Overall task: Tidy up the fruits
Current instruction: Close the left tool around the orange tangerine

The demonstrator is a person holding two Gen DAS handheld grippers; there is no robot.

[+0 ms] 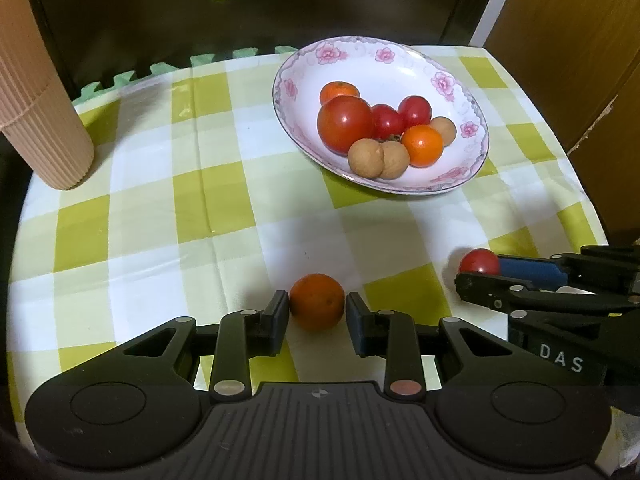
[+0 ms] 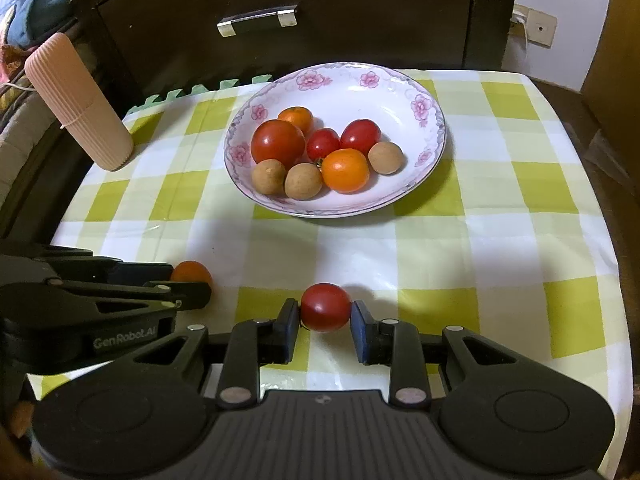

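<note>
A small orange sits between the fingers of my left gripper, with both pads touching its sides, low over the checked tablecloth. My right gripper is shut on a red cherry tomato in the same way. Each gripper appears in the other's view: the right gripper with its tomato, and the left gripper with its orange. Farther back, the flowered white plate holds tomatoes, small oranges and brown longans.
A ribbed beige cylinder stands at the far left of the table. A dark cabinet with a metal handle rises behind the table. The cloth's edge drops off on the right.
</note>
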